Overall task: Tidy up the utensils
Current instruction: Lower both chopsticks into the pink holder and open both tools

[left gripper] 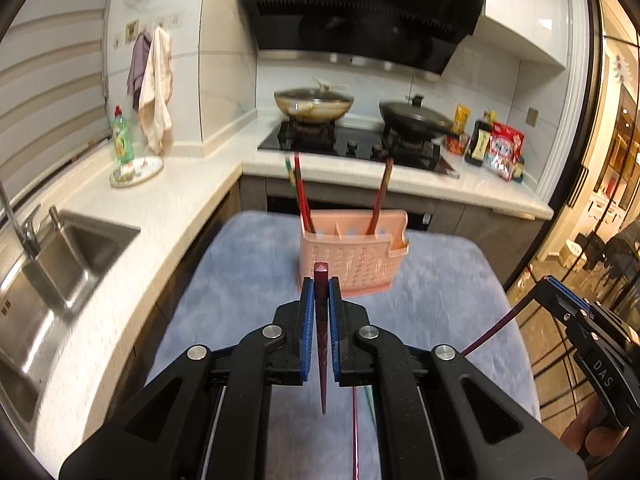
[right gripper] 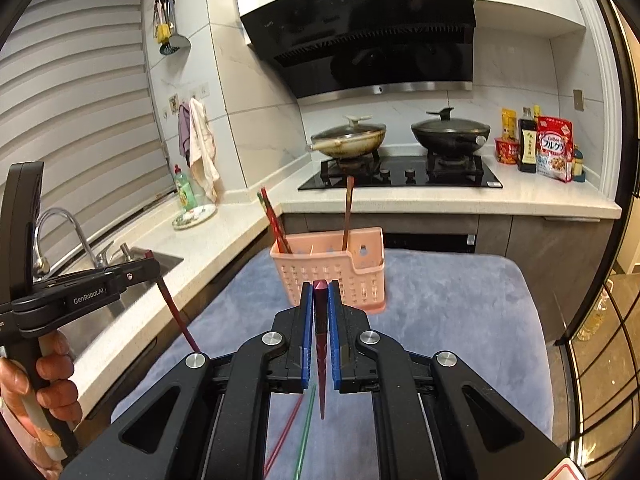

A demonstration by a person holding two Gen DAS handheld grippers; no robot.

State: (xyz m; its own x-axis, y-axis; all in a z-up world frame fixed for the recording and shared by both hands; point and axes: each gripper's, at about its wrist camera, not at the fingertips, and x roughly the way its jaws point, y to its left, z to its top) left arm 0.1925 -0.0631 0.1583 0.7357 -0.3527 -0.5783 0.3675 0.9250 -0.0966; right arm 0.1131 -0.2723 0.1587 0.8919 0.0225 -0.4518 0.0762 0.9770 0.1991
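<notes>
Left wrist view: left gripper (left gripper: 321, 280) clamps a dark red chopstick (left gripper: 321, 320); right gripper (right gripper: 321, 285) pinches another chopstick (right gripper: 321, 328); both hang just before the pink holder (left gripper: 348, 264) on the blue cloth (left gripper: 240, 272); it holds perhaps three chopsticks (left gripper: 302, 196), blurred.

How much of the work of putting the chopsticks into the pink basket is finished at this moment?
Done: three chopsticks already stand in the pink plastic slotted basket.

In hand: the left gripper and the right gripper are each shut on a dark red chopstick, not yet at the basket.

Left: a red chopstick and a green chopstick lie on the grey cloth.
</notes>
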